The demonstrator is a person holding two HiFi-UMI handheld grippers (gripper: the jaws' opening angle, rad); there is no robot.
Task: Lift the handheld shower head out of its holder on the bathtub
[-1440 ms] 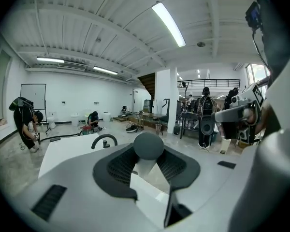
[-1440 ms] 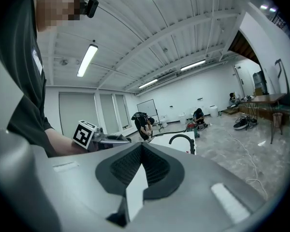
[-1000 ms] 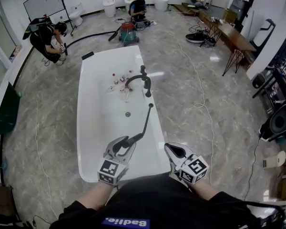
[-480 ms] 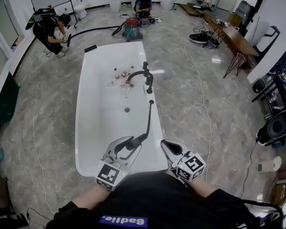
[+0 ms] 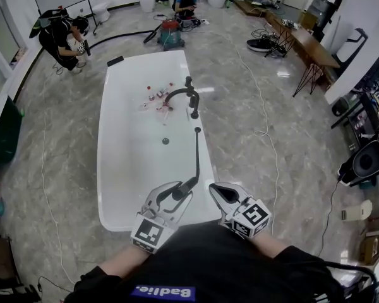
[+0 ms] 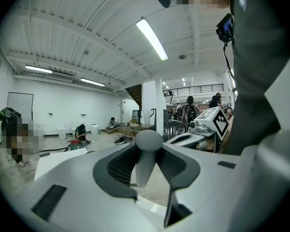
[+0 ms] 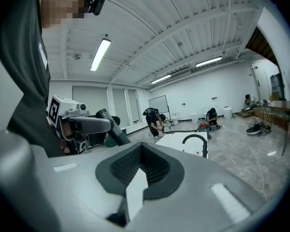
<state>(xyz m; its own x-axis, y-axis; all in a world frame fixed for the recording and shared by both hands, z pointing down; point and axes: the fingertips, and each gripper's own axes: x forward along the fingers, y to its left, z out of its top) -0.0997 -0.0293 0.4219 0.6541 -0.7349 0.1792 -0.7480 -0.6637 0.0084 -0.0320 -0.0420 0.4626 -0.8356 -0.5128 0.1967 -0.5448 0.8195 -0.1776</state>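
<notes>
The dark handheld shower head (image 5: pixel 182 191) sits between the jaws of my left gripper (image 5: pixel 177 193), which is shut on it above the near end of the white bathtub (image 5: pixel 107 169). Its dark hose (image 5: pixel 197 156) runs up to a fitting on the tub's right rim (image 5: pixel 198 130). In the left gripper view the shower head (image 6: pixel 147 151) shows as a grey rounded knob pinched between the ribbed pads. My right gripper (image 5: pixel 216 189) hangs just right of it, shut and empty. In the right gripper view the left gripper (image 7: pixel 79 122) and the dark handle (image 7: pixel 111 129) appear at the left.
A black curved faucet (image 5: pixel 183 96) stands on the tub's right rim, with small bottles (image 5: pixel 155 100) inside the tub. Two people crouch on the floor at the far end by a red vacuum (image 5: pixel 170 36). Cables (image 5: pixel 265 131) cross the marble floor; desks (image 5: pixel 303 46) line the right.
My left gripper has drawn the shower head slightly up and toward me, and the hose now runs longer and straighter. The right gripper has stayed beside it.
</notes>
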